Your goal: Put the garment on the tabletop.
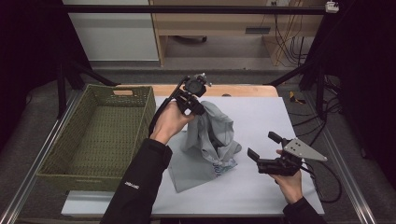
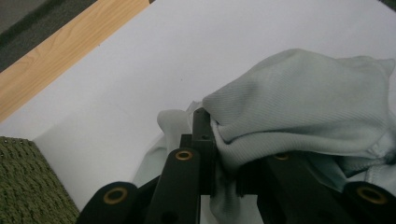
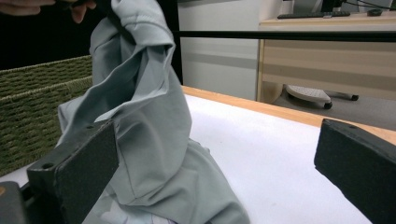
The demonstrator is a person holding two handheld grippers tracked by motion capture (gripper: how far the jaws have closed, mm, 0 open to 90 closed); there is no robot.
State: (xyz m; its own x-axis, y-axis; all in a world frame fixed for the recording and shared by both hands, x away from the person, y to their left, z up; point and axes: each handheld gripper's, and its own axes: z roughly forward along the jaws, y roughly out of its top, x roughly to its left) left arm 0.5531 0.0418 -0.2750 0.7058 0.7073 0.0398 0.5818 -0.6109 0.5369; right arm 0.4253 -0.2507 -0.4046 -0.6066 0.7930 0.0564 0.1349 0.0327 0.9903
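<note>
i take the green woven basket (image 1: 100, 135) as my landmark. the grey garment (image 1: 210, 140) sits just beside the basket's right wall, on the white table cover (image 1: 261, 121); its upper part is lifted into a peak and its lower part rests bunched on the cover, with a printed patch showing at the bottom edge.

left gripper (image 1: 195, 106): jaws pressed together, pinching a fold of the garment at the peak. in the left gripper view the ribbed cloth (image 2: 299, 107) bulges over the closed jaws.

right gripper (image 1: 261, 151): jaws spread wide, nothing between them, held on the far side of the garment from the basket and apart from the cloth. in the right gripper view the garment (image 3: 149, 140) hangs just beyond its own left jaw.

handling, as i judge it: the fabric is soft, light and limp. it will sag and fold from any single grip point, and a thin pinch may slip. i would take the second hold on a hem or seam edge low on the hanging part, gathering more than one layer.
</note>
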